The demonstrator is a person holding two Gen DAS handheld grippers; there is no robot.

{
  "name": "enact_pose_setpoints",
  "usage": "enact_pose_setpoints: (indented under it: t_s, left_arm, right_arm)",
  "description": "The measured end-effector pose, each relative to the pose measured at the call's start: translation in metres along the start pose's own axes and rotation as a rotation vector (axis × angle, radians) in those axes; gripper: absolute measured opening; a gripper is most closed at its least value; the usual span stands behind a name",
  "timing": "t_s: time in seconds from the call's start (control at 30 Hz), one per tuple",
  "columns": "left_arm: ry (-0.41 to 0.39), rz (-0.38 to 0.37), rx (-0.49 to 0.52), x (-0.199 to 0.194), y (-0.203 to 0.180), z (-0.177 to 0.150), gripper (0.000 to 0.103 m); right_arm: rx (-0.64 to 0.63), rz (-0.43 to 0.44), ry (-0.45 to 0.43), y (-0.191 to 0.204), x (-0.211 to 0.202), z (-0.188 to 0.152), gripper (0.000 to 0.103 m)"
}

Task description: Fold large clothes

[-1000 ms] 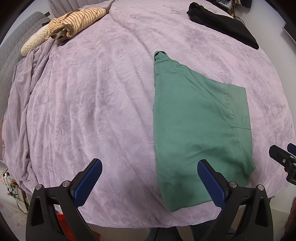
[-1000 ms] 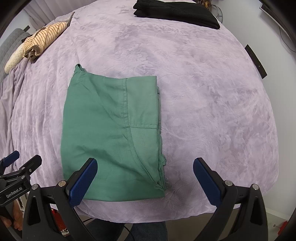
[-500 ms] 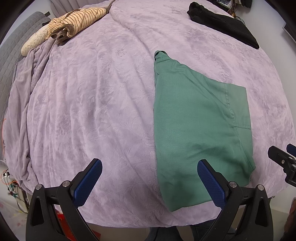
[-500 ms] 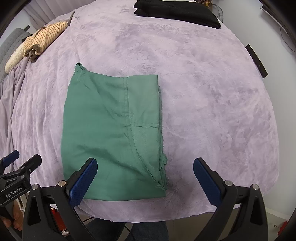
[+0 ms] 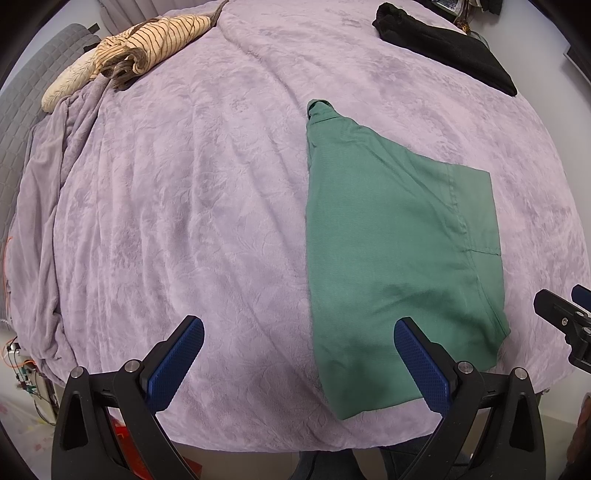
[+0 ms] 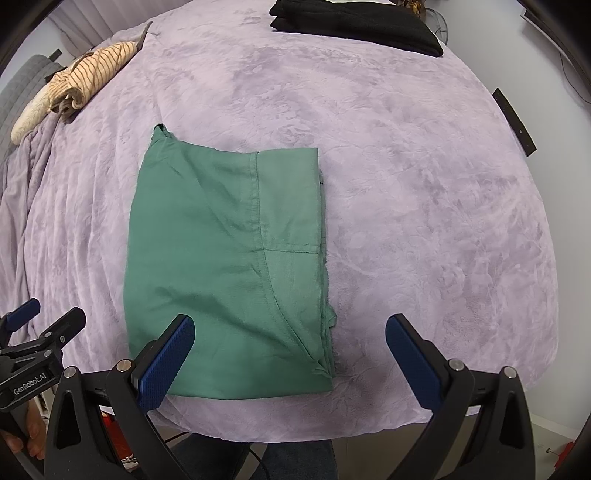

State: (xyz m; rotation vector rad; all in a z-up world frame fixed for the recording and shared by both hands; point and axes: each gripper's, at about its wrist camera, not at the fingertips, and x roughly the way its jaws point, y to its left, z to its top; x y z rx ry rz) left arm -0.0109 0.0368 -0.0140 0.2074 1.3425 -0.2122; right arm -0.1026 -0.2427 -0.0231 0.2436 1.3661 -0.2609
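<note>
- Folded green garment [image 6: 225, 273] lying flat on the lilac bedspread [image 6: 424, 192], near the front edge of the bed, at about 6 to 7 o'clock of the bed in the right wrist view.
- In the left wrist view, same green garment [image 5: 391, 251] seen at about 3 to 4 o'clock, with a narrow bunched tip pointing to 12 o'clock.
- Seam lines and a pocket-like panel visible along the right side of the garment; layered edges stacked at its right border, slightly uneven at the lower corner.
- Left gripper [image 5: 297, 363] released, jaws spread wide, holding nothing; right blue pad [image 5: 421, 365] over the lower part of the garment in the picture, left pad over bare bedspread [image 5: 177, 206]. Contact with the cloth: cannot tell.
- Right gripper [image 6: 290, 363] also released, jaws wide apart, empty; left blue pad [image 6: 166, 365] in front of the garment's lower left corner, right pad over bare bedspread.
- Each gripper partly visible in the other's view: the right one at 3 o'clock of the left wrist view, the left one at 8 o'clock of the right wrist view.
- Striped beige cloth [image 6: 85, 77] bunched at about 10 o'clock of the bed, well apart from the garment.
- Black folded clothing [image 6: 354, 26] at about 12 to 1 o'clock, at the far edge of the bed.
- Grey quilted surface [image 5: 22, 96] beside the bed at 9 to 10 o'clock in the left wrist view.
</note>
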Motion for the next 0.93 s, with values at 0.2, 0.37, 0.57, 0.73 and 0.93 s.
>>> enact_pose_setpoints:
  t_s: [0.2, 0.37, 0.57, 0.73, 0.93]
  left_arm:
    - [-0.003, 0.005, -0.002, -0.0010, 0.0005, -0.0033, 0.103]
    - [-0.003, 0.003, -0.001, -0.0009, 0.0000, -0.0027, 0.103]
    - [-0.005, -0.008, -0.006, -0.0027, 0.0017, -0.0027, 0.103]
    - [-0.004, -0.014, -0.012, -0.0027, 0.0028, -0.0012, 0.103]
    - [-0.011, -0.017, -0.003, -0.0043, 0.0027, -0.0023, 0.103]
  right_arm:
    - [-0.001, 0.000, 0.000, 0.0001, -0.0001, -0.0004, 0.103]
    - [0.000, 0.001, 0.000, -0.0003, -0.0001, -0.0005, 0.103]
    - [0.000, 0.001, 0.001, -0.0001, 0.0001, -0.0008, 0.103]
    - [0.000, 0.001, 0.000, 0.0000, 0.0001, -0.0010, 0.103]
    - [0.000, 0.002, 0.000, 0.0001, 0.0002, -0.0011, 0.103]
